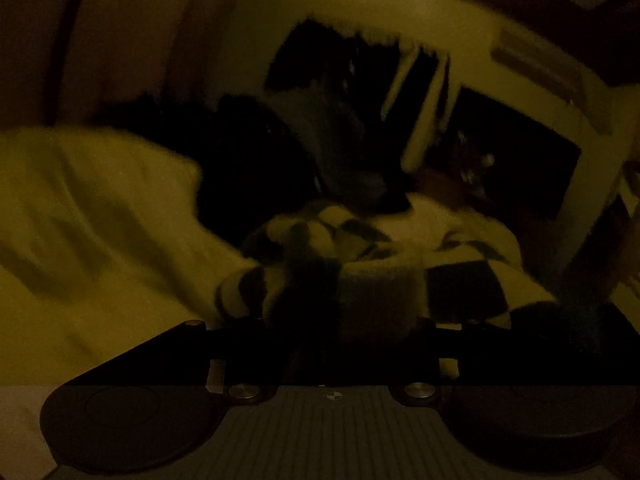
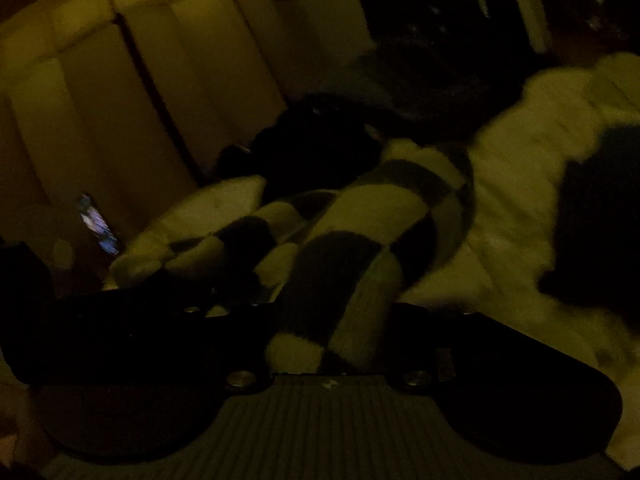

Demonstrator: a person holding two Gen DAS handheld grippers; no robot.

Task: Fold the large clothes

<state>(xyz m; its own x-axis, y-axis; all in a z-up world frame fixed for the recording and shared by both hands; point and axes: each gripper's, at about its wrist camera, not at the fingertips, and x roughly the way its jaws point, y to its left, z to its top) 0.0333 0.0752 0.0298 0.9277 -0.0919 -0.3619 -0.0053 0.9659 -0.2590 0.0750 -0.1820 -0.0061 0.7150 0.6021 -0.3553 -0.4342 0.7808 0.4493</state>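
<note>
The scene is very dark and blurred. A black-and-pale checked knit garment [image 1: 360, 232] lies bunched on a pale bed sheet [image 1: 100, 208], and a ribbed edge of it runs into my left gripper [image 1: 344, 312], which looks shut on it. In the right wrist view the same checked garment [image 2: 380, 208] stretches from the bed down between the jaws of my right gripper [image 2: 332, 320], which is shut on a fold of it. The dark fingers are hard to make out against the cloth.
A heap of dark clothes [image 1: 248, 160] sits behind the garment. A dark rectangular panel [image 1: 520, 152] is at the back right. Pale cupboard doors [image 2: 120, 80] stand at the left, with a small lit screen [image 2: 98, 226] below them. More dark cloth [image 2: 600, 220] lies on the pale bedding [image 2: 520, 184].
</note>
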